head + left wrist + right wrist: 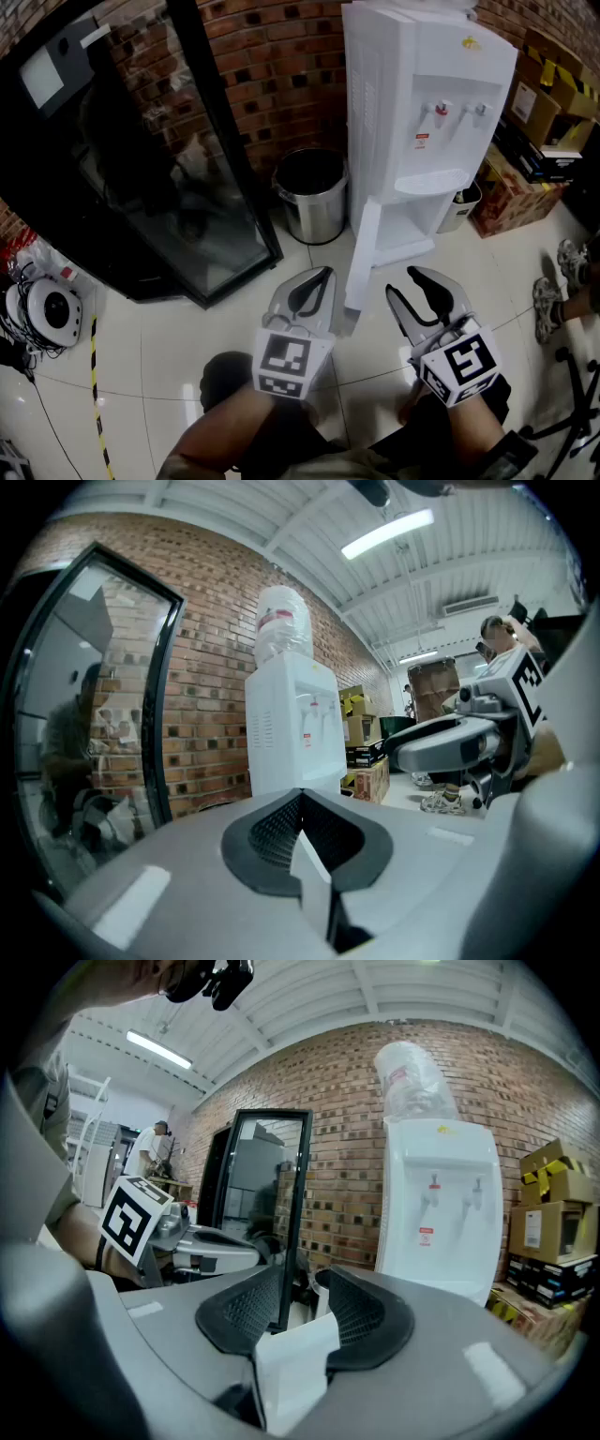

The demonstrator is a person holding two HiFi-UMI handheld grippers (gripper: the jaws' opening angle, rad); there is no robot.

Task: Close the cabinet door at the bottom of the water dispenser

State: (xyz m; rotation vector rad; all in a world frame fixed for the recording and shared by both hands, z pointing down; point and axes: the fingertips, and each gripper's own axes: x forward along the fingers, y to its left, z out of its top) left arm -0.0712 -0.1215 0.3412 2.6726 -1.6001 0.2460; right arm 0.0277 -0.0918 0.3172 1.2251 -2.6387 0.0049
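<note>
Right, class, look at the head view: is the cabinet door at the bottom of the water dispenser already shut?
No, the cabinet door stands swung out, away from the water dispenser.

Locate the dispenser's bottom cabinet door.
Head view, centre: the cabinet door stands open, edge-on, swung out from the base of the water dispenser, right of the steel bin.
</note>
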